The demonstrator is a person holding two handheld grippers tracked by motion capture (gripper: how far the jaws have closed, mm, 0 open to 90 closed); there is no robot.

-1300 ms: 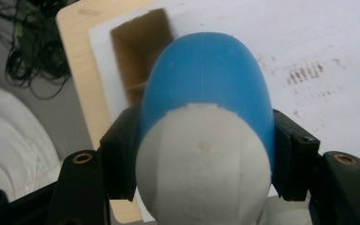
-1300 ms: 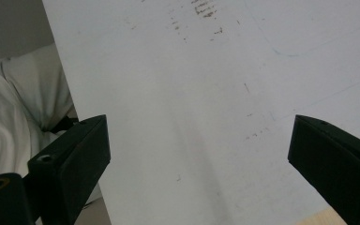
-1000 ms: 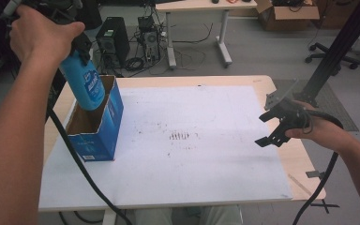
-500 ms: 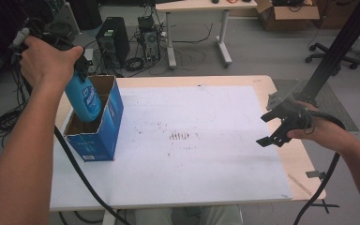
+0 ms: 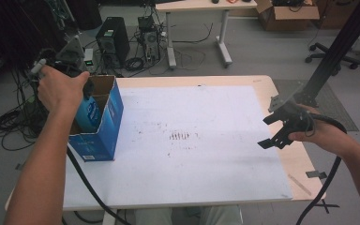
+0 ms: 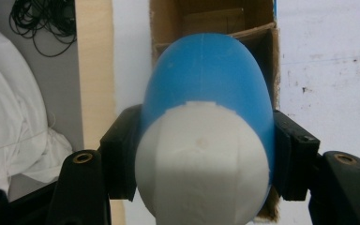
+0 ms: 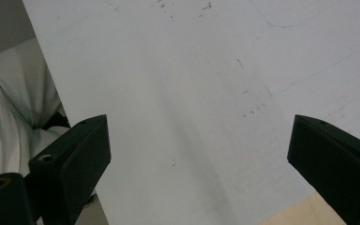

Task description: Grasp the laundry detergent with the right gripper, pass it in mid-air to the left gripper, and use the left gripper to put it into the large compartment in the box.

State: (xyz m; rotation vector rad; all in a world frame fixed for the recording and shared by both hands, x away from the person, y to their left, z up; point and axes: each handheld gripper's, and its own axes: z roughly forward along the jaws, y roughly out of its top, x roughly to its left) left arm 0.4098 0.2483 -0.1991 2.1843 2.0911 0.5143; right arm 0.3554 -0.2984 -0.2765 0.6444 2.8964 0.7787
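At the left of the high view, my left tongs [image 5: 82, 89] sit under the person's left hand [image 5: 58, 86], pinching one blue bottle [image 5: 89, 112] that stands partly down inside one open blue cardboard box [image 5: 108, 126]. From the left gripper view I see the grip plainly: the two black jaws press on either side of the bottle [image 6: 206, 93] just above its white cap [image 6: 201, 159], and past the bottle the brown inside of the box [image 6: 215, 18] opens up at the top of the frame. That box stands near the left edge of the bench [image 5: 267, 89], on the one white sheet [image 5: 201, 140] that covers most of the benchtop. A small cluster of dark marks [image 5: 180, 136] lies near the middle of the sheet, well apart from the box.

Over at the right of the high view, my right tongs [image 5: 279, 129] hover above the right edge of the sheet, held in the person's right hand [image 5: 321, 133], with one black cable [image 5: 326, 183] trailing down toward the bottom of the frame. Its two jaws are spread wide with nothing between them; the right gripper view shows them at lower left and lower right over the bare white sheet [image 7: 192, 93].

I count two tongs, one bottle, one box, one sheet.
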